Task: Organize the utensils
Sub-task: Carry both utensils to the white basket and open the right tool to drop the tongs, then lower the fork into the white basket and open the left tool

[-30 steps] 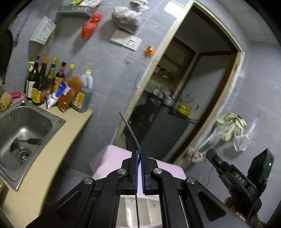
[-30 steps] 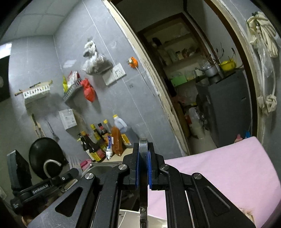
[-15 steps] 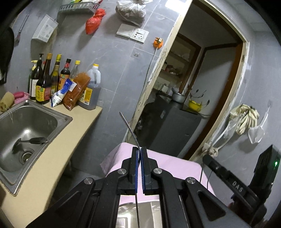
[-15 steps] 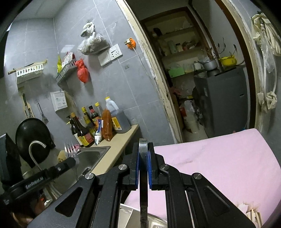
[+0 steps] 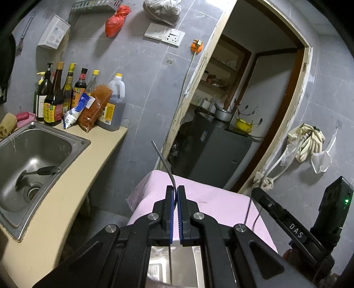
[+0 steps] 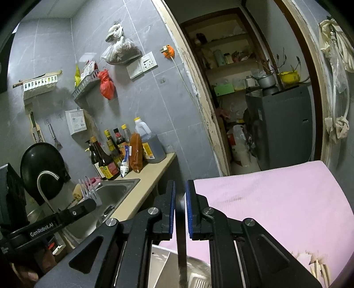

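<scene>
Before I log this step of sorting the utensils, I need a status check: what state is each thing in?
left gripper: shut on a fork handle
fork: held, tines up
right gripper: shut on a flat metal utensil handle
metal utensil: held, head hidden
sink: dry, a dark utensil lying inside
pink cloth: spread flat
doorway: open

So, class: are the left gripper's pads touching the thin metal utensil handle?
Touching. The left wrist view shows the left gripper with its blue pads clamped on the handle.

A pale pink cloth (image 6: pixel 276 199), grey wall tiles (image 5: pixel 137 73), a beige counter (image 5: pixel 66 199), a red bag (image 5: pixel 116 21), and blue pads (image 5: pixel 170 212) on black grippers.
</scene>
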Available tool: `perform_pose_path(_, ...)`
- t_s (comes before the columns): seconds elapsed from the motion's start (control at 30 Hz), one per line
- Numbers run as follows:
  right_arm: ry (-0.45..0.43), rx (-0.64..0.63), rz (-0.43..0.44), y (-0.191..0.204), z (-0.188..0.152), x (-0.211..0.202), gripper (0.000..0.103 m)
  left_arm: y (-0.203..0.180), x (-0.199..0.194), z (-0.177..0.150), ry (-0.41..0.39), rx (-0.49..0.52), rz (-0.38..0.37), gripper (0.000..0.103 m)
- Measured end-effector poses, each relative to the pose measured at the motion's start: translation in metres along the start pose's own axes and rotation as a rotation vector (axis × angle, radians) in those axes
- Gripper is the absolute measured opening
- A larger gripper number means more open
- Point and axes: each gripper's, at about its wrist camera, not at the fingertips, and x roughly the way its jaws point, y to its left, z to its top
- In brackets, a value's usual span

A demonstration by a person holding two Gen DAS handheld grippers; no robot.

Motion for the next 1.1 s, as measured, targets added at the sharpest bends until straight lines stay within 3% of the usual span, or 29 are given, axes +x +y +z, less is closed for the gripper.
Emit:
perform_pose_path(0.2, 0.035, 0.011, 0.014, -0.001, -0.006, -0.01, 0.009, -0.003, -0.003, -0.004, 0.05, 0.019, 0.016, 0.004)
perform_pose_path(0.23, 0.038, 0.013, 0.013, -0.002, -0.007, -0.013, 0.013, -0.005, -0.003, -0.006, 0.07, 0.026, 0.021, 0.005)
perform_pose_path(0.33, 0.038, 0.032, 0.008, -0.007, -0.011, -0.027, 0.036, -0.006, -0.005, -0.01, 0.114, 0.04, 0.016, 0.012)
perform_pose_path(0.47, 0.047, 0.039, -0.011, -0.017, -0.011, -0.045, 0.038, -0.008, -0.018, -0.017, 0.089, 0.028, 0.02, 0.064)
perform_pose_path(0.53, 0.042, 0.036, -0.022, -0.021, -0.008, -0.055, 0.04, -0.01, -0.025, -0.019, 0.068, 0.013, 0.029, 0.066)
perform_pose_path(0.6, 0.024, 0.023, -0.038, -0.025, -0.004, -0.068, 0.048, -0.014, -0.025, -0.019, 0.083, 0.013, 0.034, 0.066)
perform_pose_path(0.67, 0.003, 0.009, -0.064, -0.03, 0.005, -0.083, 0.062, -0.022, -0.029, -0.019, 0.076, 0.021, 0.038, 0.067)
perform_pose_path(0.77, -0.03, -0.011, -0.123, -0.039, 0.018, -0.105, 0.081, -0.038, -0.035, -0.018, 0.053, 0.042, 0.035, 0.077)
perform_pose_path(0.97, -0.109, -0.071, -0.213, -0.057, 0.037, -0.149, 0.098, -0.08, -0.051, -0.019, -0.028, 0.09, 0.032, 0.09)
perform_pose_path(1.1, -0.125, -0.123, -0.248, -0.071, 0.044, -0.173, 0.099, -0.109, -0.059, -0.025, -0.085, 0.112, 0.036, 0.098)
